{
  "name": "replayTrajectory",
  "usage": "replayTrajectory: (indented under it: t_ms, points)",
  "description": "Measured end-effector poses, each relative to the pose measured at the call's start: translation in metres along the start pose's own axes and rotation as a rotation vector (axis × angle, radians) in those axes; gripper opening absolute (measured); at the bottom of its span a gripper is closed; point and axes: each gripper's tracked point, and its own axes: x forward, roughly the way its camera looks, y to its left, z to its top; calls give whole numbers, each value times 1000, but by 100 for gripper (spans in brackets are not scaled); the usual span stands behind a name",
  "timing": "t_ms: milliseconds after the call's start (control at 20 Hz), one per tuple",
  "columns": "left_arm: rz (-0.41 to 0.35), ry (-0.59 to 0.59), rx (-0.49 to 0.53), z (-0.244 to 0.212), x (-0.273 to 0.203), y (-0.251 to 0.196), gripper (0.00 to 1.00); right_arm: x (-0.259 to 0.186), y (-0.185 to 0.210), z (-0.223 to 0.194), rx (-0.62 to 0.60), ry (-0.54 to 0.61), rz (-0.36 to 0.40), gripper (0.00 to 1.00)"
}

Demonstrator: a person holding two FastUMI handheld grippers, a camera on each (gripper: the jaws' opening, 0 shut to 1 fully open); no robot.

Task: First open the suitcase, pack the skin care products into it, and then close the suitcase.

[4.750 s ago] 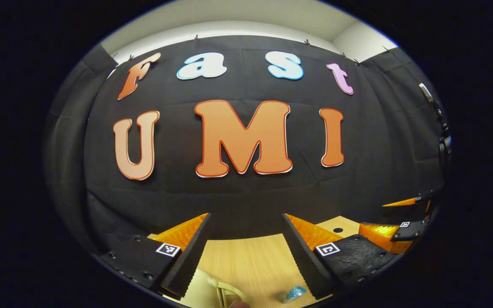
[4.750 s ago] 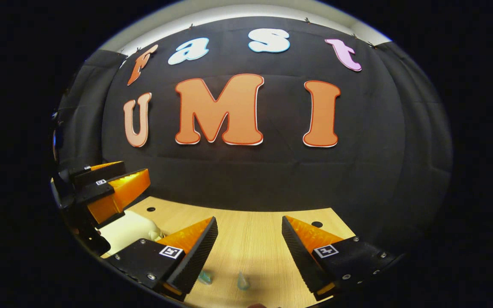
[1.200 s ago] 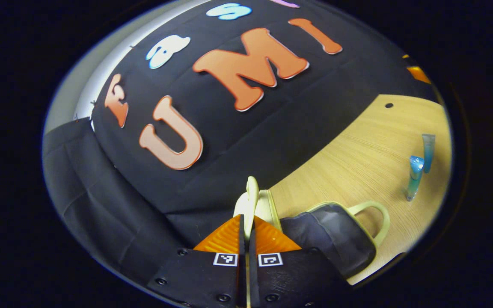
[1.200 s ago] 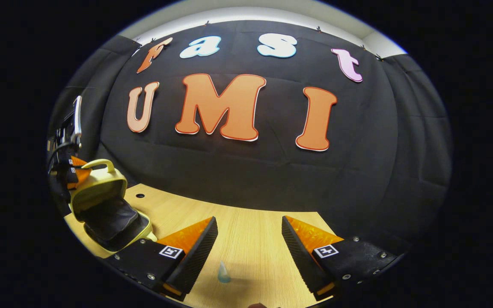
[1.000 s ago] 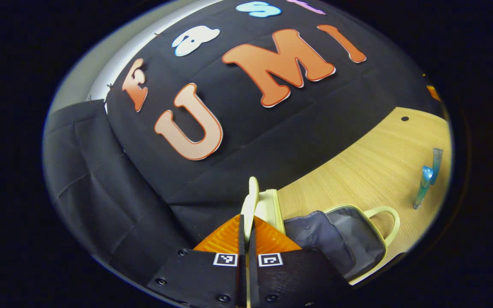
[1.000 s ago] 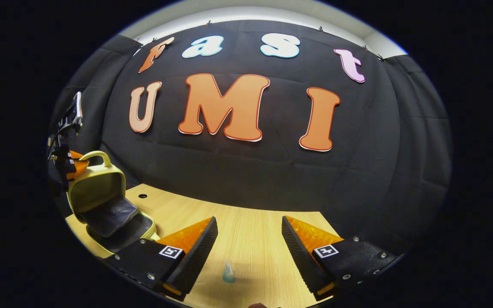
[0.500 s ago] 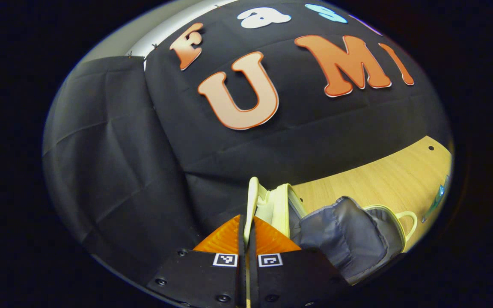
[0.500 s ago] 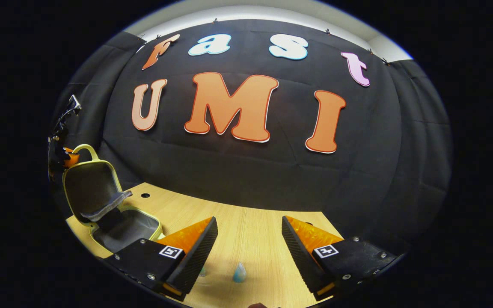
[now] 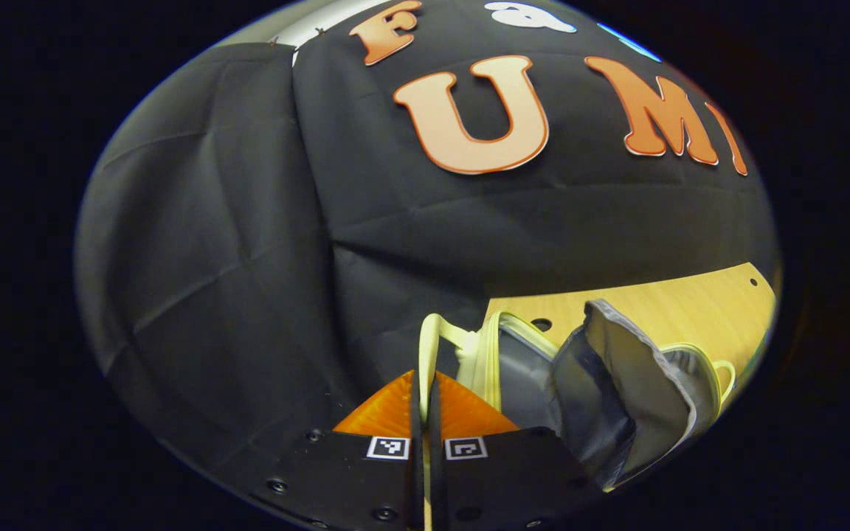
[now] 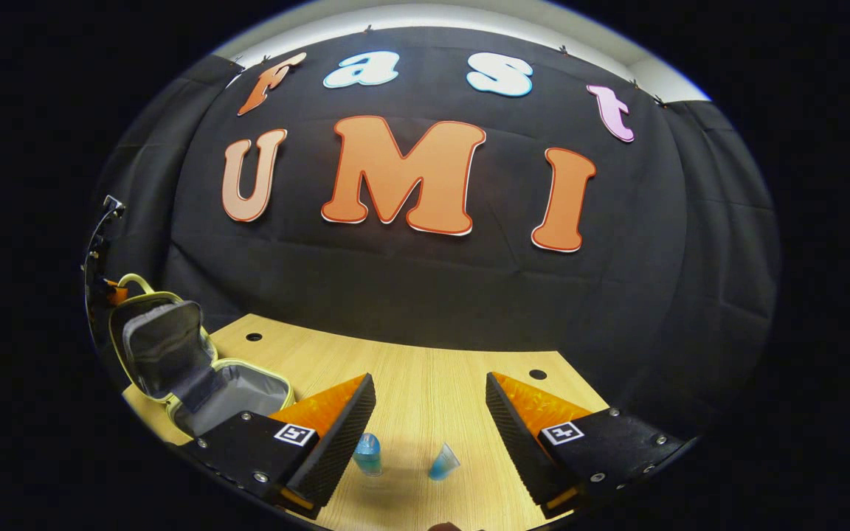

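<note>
1. In the left gripper view, the left gripper [image 9: 425, 394] has its orange fingers pressed together on the pale yellow handle [image 9: 426, 346] of the suitcase [image 9: 617, 383], with the handle strap running up between them.
2. The suitcase stands open on the wooden table [image 9: 698, 302]: its lid is lifted by that handle, and the grey fabric lining and a loose inner flap show inside.
3. In the right gripper view the same suitcase [image 10: 196, 369] sits at the left edge of the table [image 10: 432, 376], its lid raised upright and its lower half lying flat and open.
4. The left gripper [image 10: 111, 291] appears there as a small orange shape at the top of the lid, by the handle [image 10: 133, 280].
5. The right gripper [image 10: 429, 402] hovers above the table with its fingers spread wide, holding nothing.
6. Two small blue skin care tubes [image 10: 367, 452] and [image 10: 443, 462] stand on the table between those fingers, near each other but apart, well clear of the suitcase.
</note>
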Motion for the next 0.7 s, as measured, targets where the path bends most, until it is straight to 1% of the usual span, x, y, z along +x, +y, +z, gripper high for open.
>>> replayTrajectory:
  t_ms: [200,300,400,450,500,550,600,650,700]
  points:
    - [20,83,-35,-31,28,12,4,0,11,-7,14,28,-4,95]
    - [21,121,-60,-36,36,17,4,-1,16,-8,22,33,-5,96]
    - [16,147,-87,-57,50,21,4,-1,19,-9,21,39,-6,95]
    - [31,164,-85,-69,57,24,4,-2,20,-10,22,44,-6,95]
    - [32,182,-90,-81,53,27,7,-1,20,-11,21,48,-7,95]
    - [52,198,-88,-90,58,33,8,-2,20,-12,20,51,-8,96]
    - [57,216,-97,-100,62,34,12,-3,19,-13,17,55,-11,95]
    - [84,224,-101,-106,60,38,12,-3,18,-13,14,58,-12,95]
    - [109,208,-89,-100,62,44,17,-3,18,-13,12,61,-15,95]
